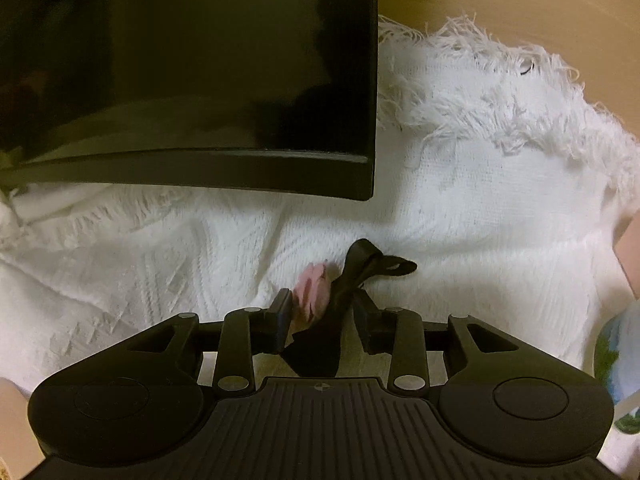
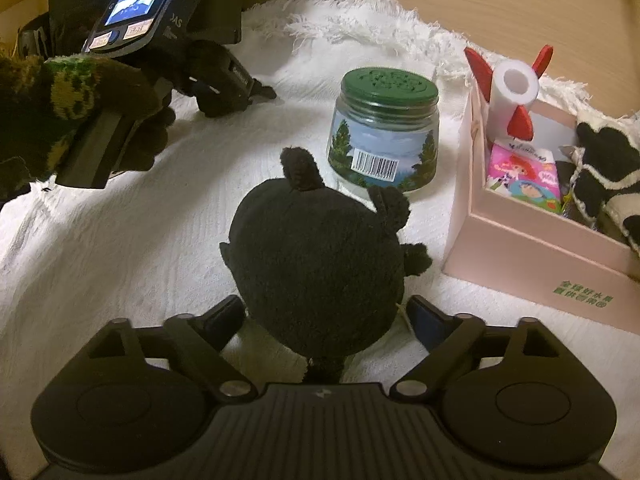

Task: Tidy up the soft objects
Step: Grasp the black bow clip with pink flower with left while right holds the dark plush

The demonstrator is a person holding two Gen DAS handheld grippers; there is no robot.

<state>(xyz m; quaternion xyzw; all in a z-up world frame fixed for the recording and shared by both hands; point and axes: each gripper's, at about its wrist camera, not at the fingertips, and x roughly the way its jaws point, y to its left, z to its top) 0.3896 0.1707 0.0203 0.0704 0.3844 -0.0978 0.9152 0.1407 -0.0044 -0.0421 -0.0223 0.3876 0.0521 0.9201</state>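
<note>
In the left wrist view my left gripper (image 1: 325, 312) is shut on a small soft thing of pink fabric (image 1: 311, 293) with a black ribbon (image 1: 365, 267), just above the white fringed cloth (image 1: 480, 200). In the right wrist view my right gripper (image 2: 324, 312) holds a black plush toy with ears (image 2: 316, 264) between its fingers, over the white cloth (image 2: 120, 248). The left gripper also shows in the right wrist view (image 2: 256, 92) at upper left, held by a hand in a dark glove with a camouflage sleeve.
A black monitor (image 1: 192, 80) stands over the cloth at the back left. A glass jar with green lid (image 2: 384, 132) stands ahead of the plush. A pink box (image 2: 540, 248) at right holds a white-and-red toy (image 2: 516, 84), a pink packet and a black-and-white knit item (image 2: 604, 172).
</note>
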